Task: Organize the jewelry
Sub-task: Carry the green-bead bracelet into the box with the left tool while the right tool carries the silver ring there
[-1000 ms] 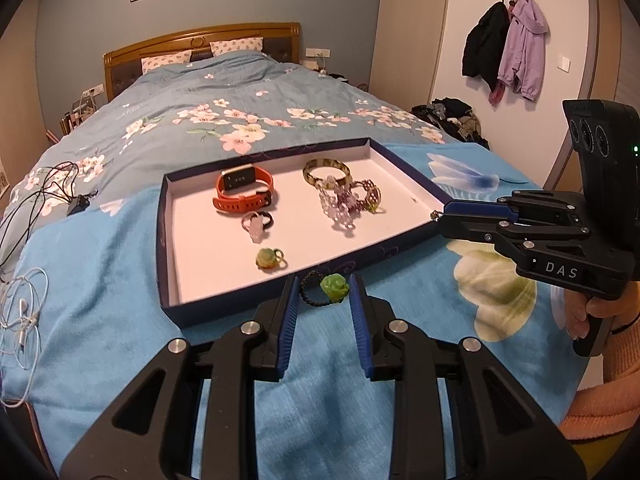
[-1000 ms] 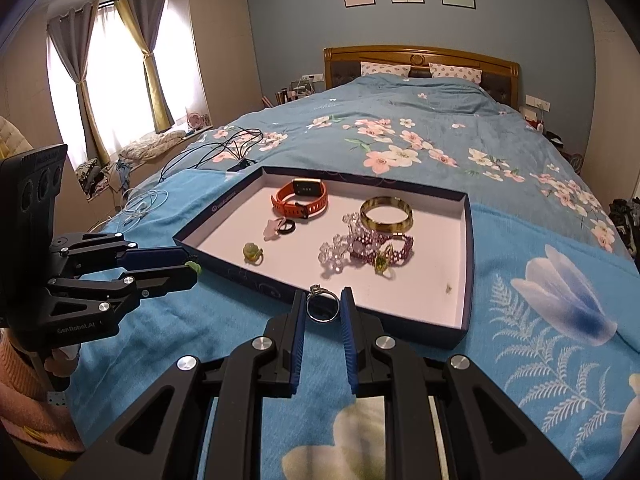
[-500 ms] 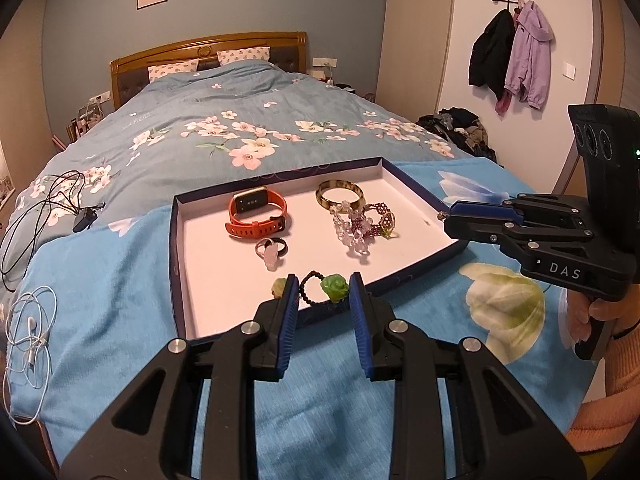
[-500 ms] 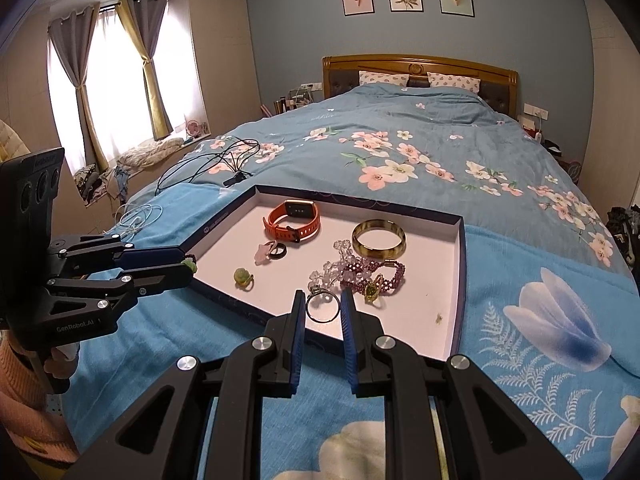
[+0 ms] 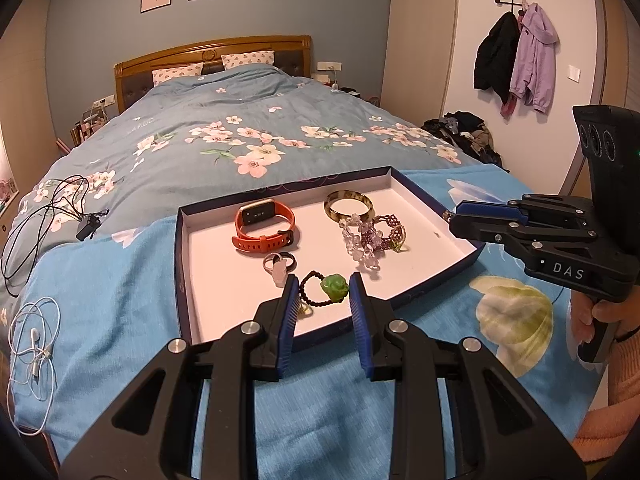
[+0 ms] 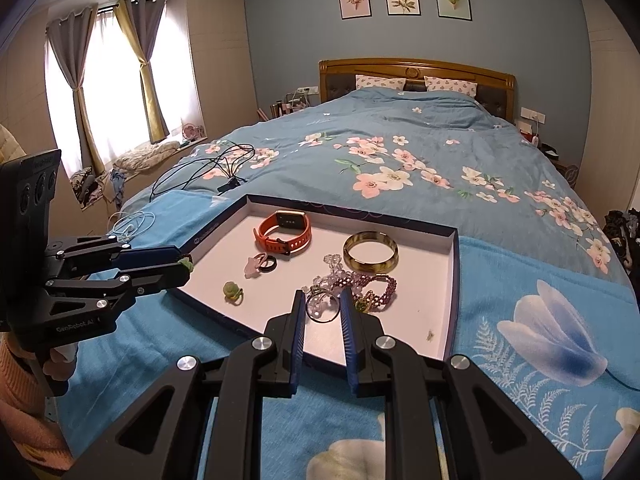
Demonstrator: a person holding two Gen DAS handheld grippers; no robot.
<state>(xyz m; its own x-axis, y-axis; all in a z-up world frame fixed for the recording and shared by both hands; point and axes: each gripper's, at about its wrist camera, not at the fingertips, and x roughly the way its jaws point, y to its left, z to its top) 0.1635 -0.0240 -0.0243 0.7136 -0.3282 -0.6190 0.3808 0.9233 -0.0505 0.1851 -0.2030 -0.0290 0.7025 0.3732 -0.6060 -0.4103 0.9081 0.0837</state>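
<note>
Over tray's near edge: left gripper pinches green-bead bracelet; right gripper clamps thin silver ring, fingers narrow.

Orange watch, green bead, floral blue bedspread.

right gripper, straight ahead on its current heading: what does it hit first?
Likely the clear and purple bead bracelets in the tray, just beyond the silver ring held by the right gripper. Depth is uncertain; it may pass above them.
</note>
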